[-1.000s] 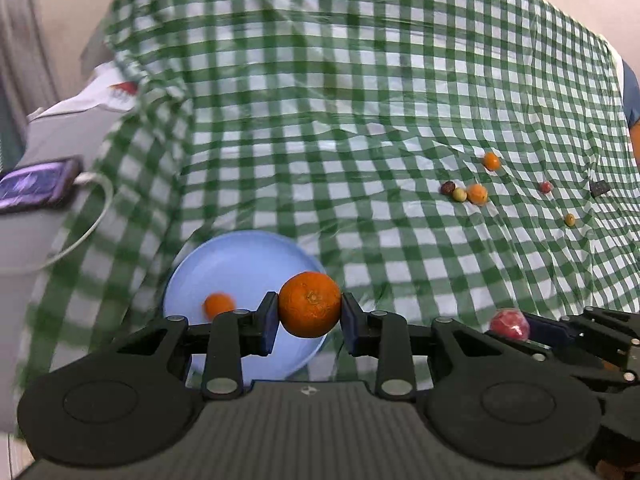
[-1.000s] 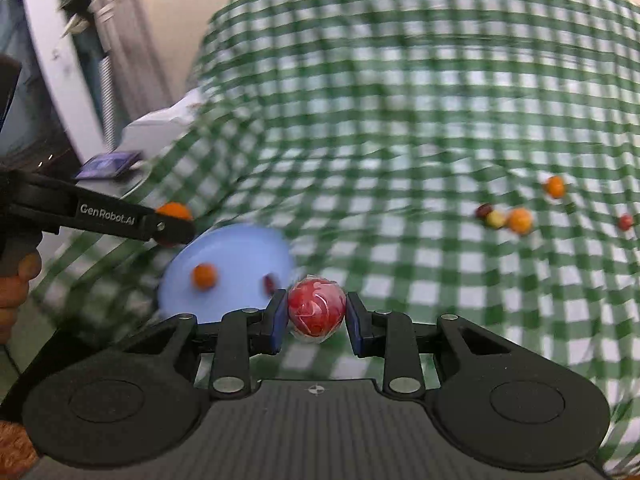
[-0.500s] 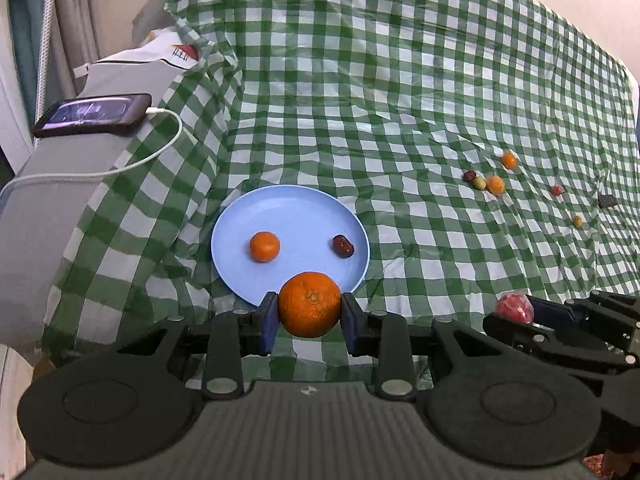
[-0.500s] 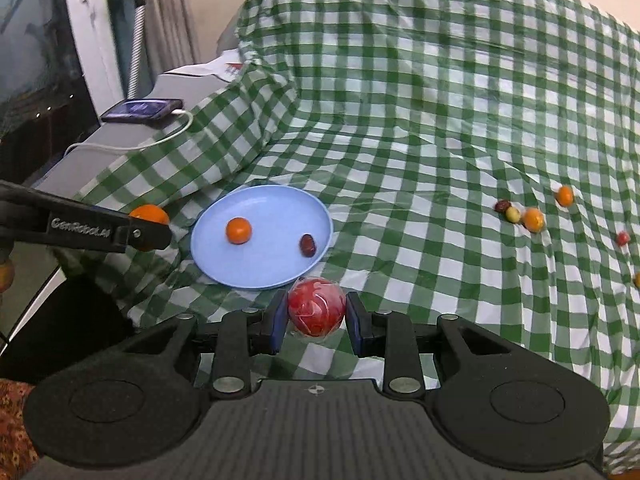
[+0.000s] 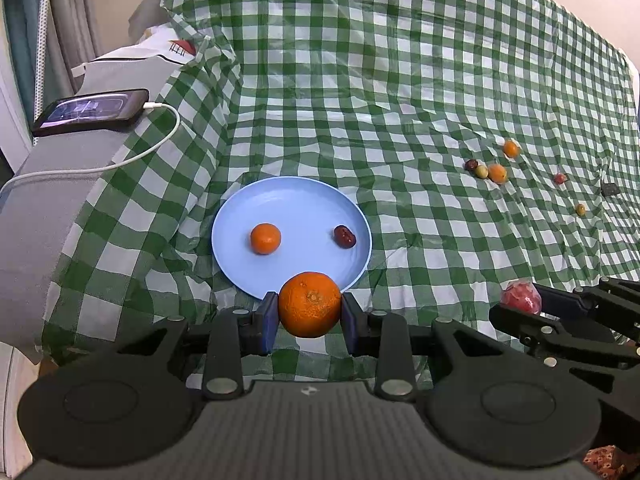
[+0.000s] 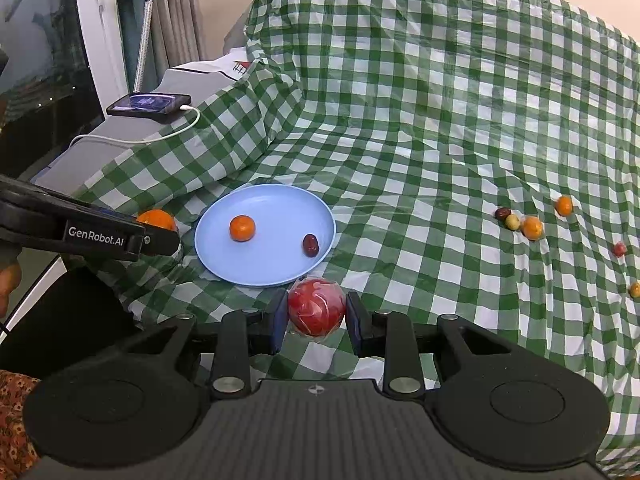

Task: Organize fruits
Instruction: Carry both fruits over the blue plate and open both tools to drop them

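My left gripper [image 5: 309, 312] is shut on a large orange [image 5: 310, 305], held just in front of the near rim of a light blue plate [image 5: 296, 200]. The plate holds a small orange [image 5: 265, 238] and a dark red date [image 5: 345, 236]. My right gripper [image 6: 316, 316] is shut on a red wrapped fruit [image 6: 316, 306], held just in front of the plate [image 6: 272, 200]. In the right wrist view the left gripper [image 6: 160, 236] with its orange [image 6: 157, 218] shows left of the plate. Several small fruits [image 5: 496, 172] lie on the cloth at the right.
A green checked cloth [image 5: 400, 80] covers the bed-like surface. A phone [image 5: 90, 112] with a white charging cable [image 5: 132, 156] lies on a grey ledge at the left. A small dark object [image 5: 609, 189] lies at the far right. Curtains and a window [image 6: 40, 60] stand at the left.
Both grippers have pulled back and risen from the plate with their fruits still held. The plate now shows fully with the small orange and date on it.
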Action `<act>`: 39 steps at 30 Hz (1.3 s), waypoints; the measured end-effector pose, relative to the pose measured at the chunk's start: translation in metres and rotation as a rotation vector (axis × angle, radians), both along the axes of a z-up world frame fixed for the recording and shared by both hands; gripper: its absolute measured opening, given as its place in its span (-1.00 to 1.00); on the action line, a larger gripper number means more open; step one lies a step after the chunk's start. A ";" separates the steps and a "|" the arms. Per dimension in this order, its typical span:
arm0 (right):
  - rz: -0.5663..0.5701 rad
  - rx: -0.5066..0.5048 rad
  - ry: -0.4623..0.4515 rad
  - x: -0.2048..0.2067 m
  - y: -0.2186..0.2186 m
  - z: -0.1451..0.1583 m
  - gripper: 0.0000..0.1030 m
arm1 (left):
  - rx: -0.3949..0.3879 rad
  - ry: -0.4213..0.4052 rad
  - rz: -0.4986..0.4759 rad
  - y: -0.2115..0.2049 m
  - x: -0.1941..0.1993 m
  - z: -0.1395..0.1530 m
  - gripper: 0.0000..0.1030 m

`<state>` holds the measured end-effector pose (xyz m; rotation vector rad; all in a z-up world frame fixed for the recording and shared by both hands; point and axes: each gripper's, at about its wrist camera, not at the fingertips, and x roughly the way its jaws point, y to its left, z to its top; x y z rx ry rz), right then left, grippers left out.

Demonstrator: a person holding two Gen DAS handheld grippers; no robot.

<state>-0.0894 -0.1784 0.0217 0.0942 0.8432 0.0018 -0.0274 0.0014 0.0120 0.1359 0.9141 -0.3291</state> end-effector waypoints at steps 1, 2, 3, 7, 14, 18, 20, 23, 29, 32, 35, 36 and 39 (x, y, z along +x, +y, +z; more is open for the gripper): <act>0.002 0.000 0.001 0.000 0.000 0.000 -0.38 | 0.000 0.002 0.002 0.001 0.001 -0.001 -0.30; 0.004 -0.001 0.002 0.000 0.001 -0.001 -0.38 | 0.001 0.004 0.003 0.001 0.001 -0.001 -0.30; 0.006 -0.002 0.004 0.000 0.001 -0.001 -0.38 | 0.001 0.005 0.004 0.001 0.002 -0.001 -0.30; 0.010 -0.003 0.011 0.003 0.003 -0.003 -0.38 | 0.003 0.010 0.006 0.002 0.003 -0.003 -0.30; 0.025 -0.003 0.034 0.007 0.006 -0.008 -0.38 | 0.011 0.028 0.012 0.003 0.008 -0.010 -0.30; 0.034 -0.007 0.047 0.012 0.006 -0.012 -0.38 | 0.011 0.040 0.014 0.003 0.014 -0.015 -0.30; 0.038 -0.012 0.047 0.017 0.006 -0.013 -0.38 | 0.012 0.037 0.017 0.003 0.019 -0.016 -0.30; 0.046 -0.018 0.045 0.027 0.008 -0.016 -0.38 | 0.013 0.031 0.025 0.004 0.031 -0.016 -0.30; 0.062 -0.006 0.043 0.059 0.014 -0.025 -0.38 | 0.032 0.019 0.031 0.003 0.062 -0.019 -0.30; 0.070 0.006 0.050 0.075 0.019 -0.031 -0.38 | 0.047 0.027 0.037 0.002 0.079 -0.026 -0.30; 0.083 0.010 0.050 0.091 0.024 -0.037 -0.38 | 0.059 0.040 0.045 0.003 0.096 -0.037 -0.30; 0.088 0.008 0.052 0.096 0.026 -0.040 -0.38 | 0.062 0.045 0.047 0.004 0.101 -0.041 -0.30; 0.097 0.007 0.071 0.113 0.028 -0.051 -0.38 | 0.072 0.066 0.052 0.003 0.117 -0.053 -0.30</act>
